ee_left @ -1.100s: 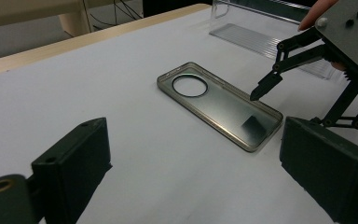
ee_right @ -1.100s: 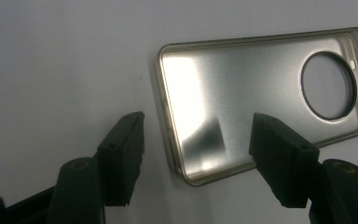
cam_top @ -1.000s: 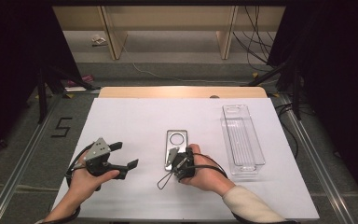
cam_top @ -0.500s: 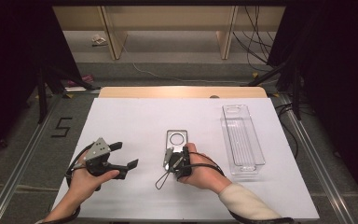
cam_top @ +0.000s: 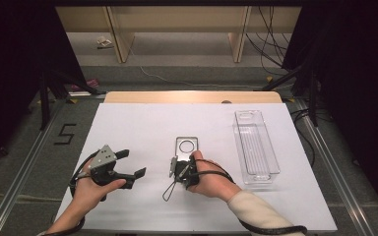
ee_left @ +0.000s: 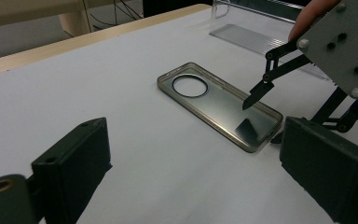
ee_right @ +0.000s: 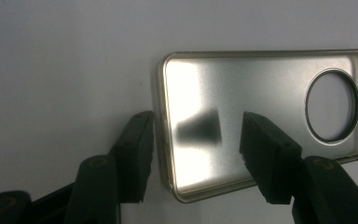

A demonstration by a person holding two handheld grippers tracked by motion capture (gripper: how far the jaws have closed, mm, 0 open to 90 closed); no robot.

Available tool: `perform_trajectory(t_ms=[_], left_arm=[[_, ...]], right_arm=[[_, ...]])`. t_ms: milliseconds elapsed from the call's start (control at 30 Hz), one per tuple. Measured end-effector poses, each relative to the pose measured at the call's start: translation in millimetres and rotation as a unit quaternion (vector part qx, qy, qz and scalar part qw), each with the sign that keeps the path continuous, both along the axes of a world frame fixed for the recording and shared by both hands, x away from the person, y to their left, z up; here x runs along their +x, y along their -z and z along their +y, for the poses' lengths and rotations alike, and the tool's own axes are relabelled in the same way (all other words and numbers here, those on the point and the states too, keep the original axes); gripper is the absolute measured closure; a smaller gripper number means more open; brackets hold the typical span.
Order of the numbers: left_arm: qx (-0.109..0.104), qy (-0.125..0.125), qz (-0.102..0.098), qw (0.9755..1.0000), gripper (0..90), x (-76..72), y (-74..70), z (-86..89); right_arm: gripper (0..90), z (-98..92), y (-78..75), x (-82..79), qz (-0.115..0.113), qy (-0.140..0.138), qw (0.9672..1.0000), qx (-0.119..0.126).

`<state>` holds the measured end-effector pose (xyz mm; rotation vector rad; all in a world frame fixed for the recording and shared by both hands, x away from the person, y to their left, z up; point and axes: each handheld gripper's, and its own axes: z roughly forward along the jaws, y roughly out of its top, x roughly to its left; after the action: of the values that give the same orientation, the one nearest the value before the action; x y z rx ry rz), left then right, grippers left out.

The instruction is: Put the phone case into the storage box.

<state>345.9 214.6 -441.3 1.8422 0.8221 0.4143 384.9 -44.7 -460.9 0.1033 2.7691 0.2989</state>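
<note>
My right gripper [ee_right: 196,140], jaws just closing yet spread, straddles the phone case's [ee_right: 261,112] bottom rim at frame centre. I should seat both pads squarely before squeezing.

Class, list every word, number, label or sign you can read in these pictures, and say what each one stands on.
"5" – a black numeral marked on the grey floor left of the white-covered table, seen in the high view.
The clear phone case with a round camera hole bears no readable print.
The clear plastic tray bears none either.
</note>
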Motion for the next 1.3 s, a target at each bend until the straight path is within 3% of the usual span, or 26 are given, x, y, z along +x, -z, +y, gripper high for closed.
perform_trajectory(t_ms=[367, 1300], left_arm=[[-0.001, 0.0, 0.0, 1.0, 8.1, 0.0, -0.1, -0.1], [-0.002, 0.0, 0.001, 1.0, 8.2, 0.0, -0.2, 0.2]], right_arm=[[61.2, 4.2, -0.7, 0.0, 0.015, -0.024, 0.9995, -0.015], [75.1, 9.7, -1.5, 0.9, 0.03, -0.039, 0.9978, -0.043]])
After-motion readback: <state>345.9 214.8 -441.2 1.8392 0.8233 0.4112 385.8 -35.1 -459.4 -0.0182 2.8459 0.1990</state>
